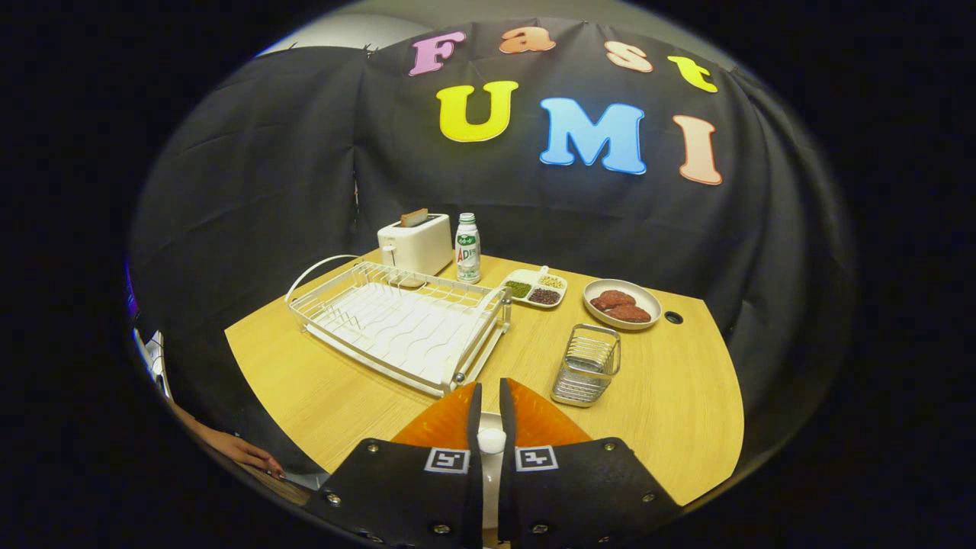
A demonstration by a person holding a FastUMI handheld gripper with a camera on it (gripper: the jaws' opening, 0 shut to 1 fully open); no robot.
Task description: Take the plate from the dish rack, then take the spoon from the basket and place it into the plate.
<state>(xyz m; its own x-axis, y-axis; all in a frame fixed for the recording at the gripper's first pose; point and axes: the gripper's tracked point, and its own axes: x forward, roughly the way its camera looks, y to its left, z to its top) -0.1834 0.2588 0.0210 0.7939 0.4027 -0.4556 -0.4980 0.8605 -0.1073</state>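
Observation:
An orange plate [545, 423] lies on the wooden table [671, 396] right under my fingers, and they cover most of it. My gripper [489, 390] is shut on a white spoon [492, 441]; its rounded end shows in the narrow gap between the fingers, above the plate. The wire basket [587, 364] stands just ahead to the right with nothing visible inside. The white dish rack [404, 324] sits ahead to the left with no dishes in it.
A toaster [415, 242] and a bottle [467, 248] stand behind the rack. A divided snack tray [535, 288] and a white bowl with brown patties [621, 303] lie beyond the basket. A person's hand [244, 450] rests at the table's near left edge.

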